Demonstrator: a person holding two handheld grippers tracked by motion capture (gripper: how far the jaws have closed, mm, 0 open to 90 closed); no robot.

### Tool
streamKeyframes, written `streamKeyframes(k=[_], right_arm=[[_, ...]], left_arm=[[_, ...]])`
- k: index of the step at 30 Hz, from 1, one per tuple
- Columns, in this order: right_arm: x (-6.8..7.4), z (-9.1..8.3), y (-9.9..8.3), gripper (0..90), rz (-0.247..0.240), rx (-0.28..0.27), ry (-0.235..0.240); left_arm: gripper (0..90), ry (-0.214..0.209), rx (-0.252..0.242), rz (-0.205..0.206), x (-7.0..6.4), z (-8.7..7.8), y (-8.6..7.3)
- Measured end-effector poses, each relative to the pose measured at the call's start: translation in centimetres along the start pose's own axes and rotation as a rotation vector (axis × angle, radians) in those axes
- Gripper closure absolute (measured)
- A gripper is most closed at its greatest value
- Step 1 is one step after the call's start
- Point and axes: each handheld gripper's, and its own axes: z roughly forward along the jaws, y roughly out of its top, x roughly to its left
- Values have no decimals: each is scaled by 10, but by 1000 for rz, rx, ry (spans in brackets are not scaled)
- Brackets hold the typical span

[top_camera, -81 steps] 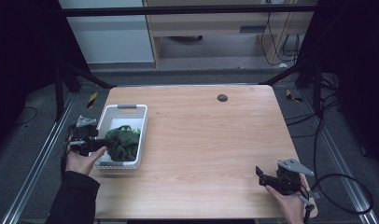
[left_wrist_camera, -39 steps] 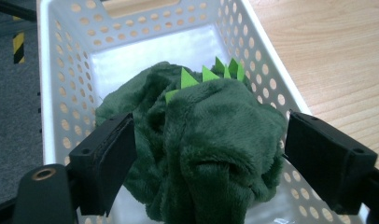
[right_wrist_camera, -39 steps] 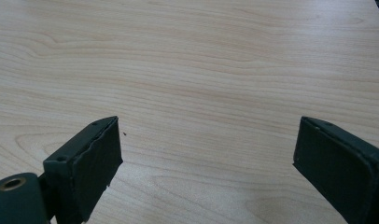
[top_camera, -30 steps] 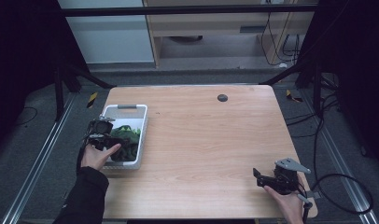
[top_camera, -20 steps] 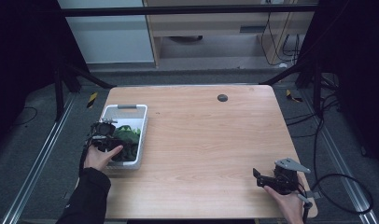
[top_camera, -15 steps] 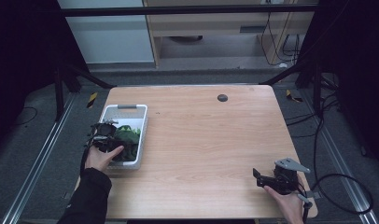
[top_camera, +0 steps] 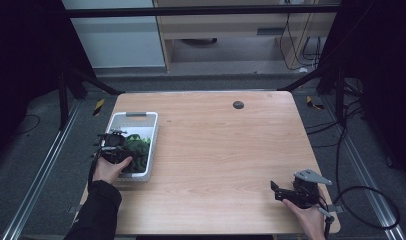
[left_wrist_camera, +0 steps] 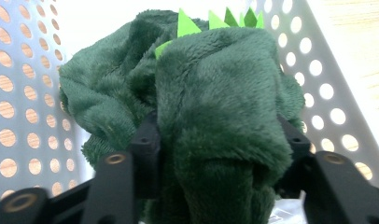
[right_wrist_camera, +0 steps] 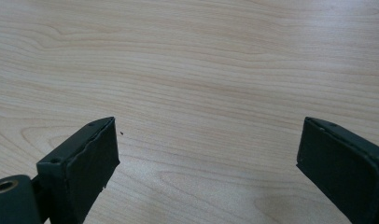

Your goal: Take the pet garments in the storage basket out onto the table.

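Table [top_camera: 216,150] w/ white perforated basket [top_camera: 132,118] at left edge. Green plush toy [left_wrist_camera: 211,107] lies in basket, left gripper [left_wrist_camera: 215,140] clamped on its fold: grasp step. Next: lift straight up, clear of walls. Right gripper [right_wrist_camera: 206,154] wide open, empty.

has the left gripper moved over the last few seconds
Yes. The left gripper has gone from the basket's outer left side to over its inside, jaws around the green plush.

In the left gripper view, the green plush toy [left_wrist_camera: 215,116] covers the inner faces of both jaws of the left gripper [left_wrist_camera: 220,154] and runs off the lower edge. It hides most of the white basket's [left_wrist_camera: 24,93] floor. The right gripper's [right_wrist_camera: 206,154] jaws are cut off at the bottom corners.
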Motion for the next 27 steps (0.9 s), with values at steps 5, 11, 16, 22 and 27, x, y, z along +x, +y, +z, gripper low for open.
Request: streamKeyframes(k=[5,11,16,22,27], right_arm=[[0,0,0,55,5,5,4],[0,0,0,55,5,6,5],[0,1,0,55,-2,6,7],[-1,1,0,56,-4,6,5],[0,0,0,55,0,8,9]], left_arm=[[585,-2,2,-7,0,1,-1],[671,-24,-4,-25,3,0,-3],[712,-35,-18,-27,4,-3,-4],[738,-32,-33,-19,2,-10,-4],[745,-37,-62,-19,3,-22,-3]])
